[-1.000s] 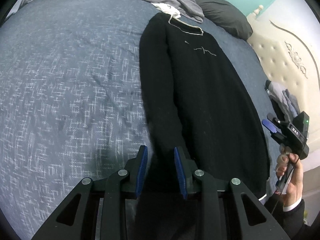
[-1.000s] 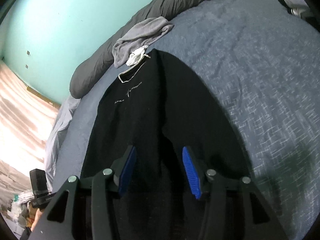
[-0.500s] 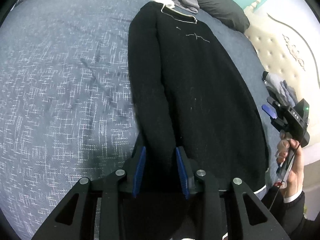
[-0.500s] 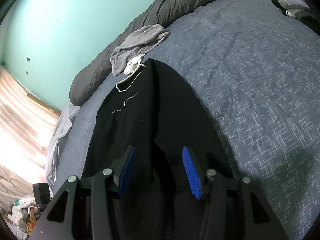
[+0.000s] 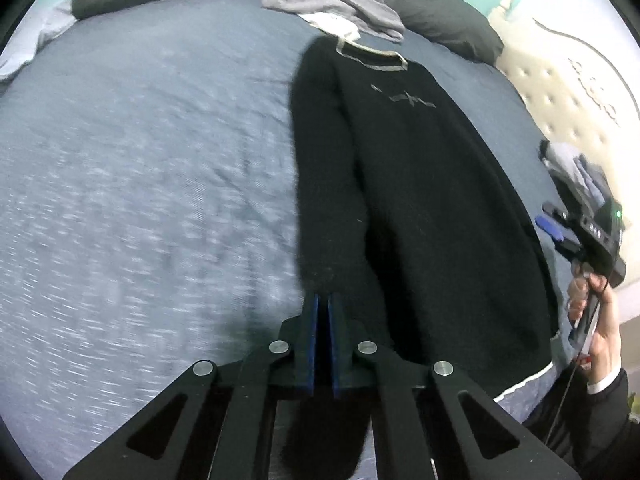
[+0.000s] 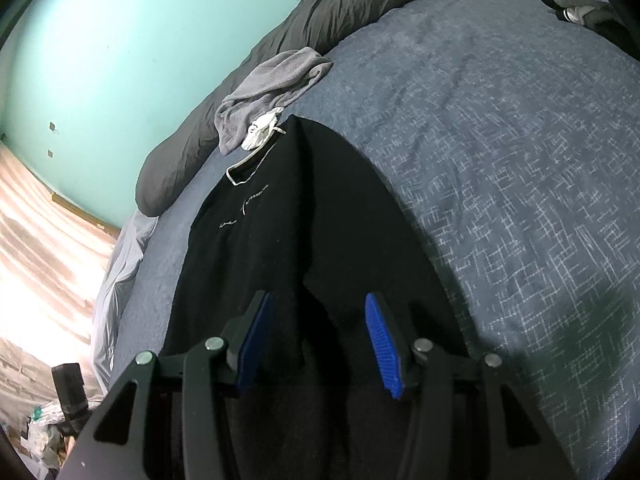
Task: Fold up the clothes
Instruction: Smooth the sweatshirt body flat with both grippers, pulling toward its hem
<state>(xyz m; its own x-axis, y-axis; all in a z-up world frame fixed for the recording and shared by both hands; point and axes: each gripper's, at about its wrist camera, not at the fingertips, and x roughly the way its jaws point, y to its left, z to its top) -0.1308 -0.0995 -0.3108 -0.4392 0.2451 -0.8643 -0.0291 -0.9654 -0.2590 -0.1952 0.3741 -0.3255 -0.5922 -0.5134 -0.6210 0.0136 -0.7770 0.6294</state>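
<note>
My left gripper (image 5: pixel 323 304) is closed tight on the end of the sleeve (image 5: pixel 324 184) of the black sweater (image 5: pixel 432 200), which lies flat, front up, lengthwise on the blue bedspread (image 5: pixel 140 180), its collar toward the grey pillow (image 5: pixel 440 12) and the crumpled grey garment (image 5: pixel 332 0) at the far end. The sleeve runs straight down the sweater's left edge, so the step in hand, as I judge it, is to carry this cuff across the chest and lay the sleeve over the body. To do it well I should lift only enough to clear the cloth, swing across in a smooth arc, and keep the pinch firm until the sleeve lies flat, otherwise the knit may drag the shoulder out of line. My right gripper (image 6: pixel 318 340) hovers over the lower part of the sweater with its jaws apart and nothing pinched between the blue pads (image 6: pixel 384 344); I cannot tell whether they touch the cloth. It could usefully press down near the hem to pin the body while the sleeve travels. The soft bedspread may let the sweater creep, so slow movement seems wise.
</note>
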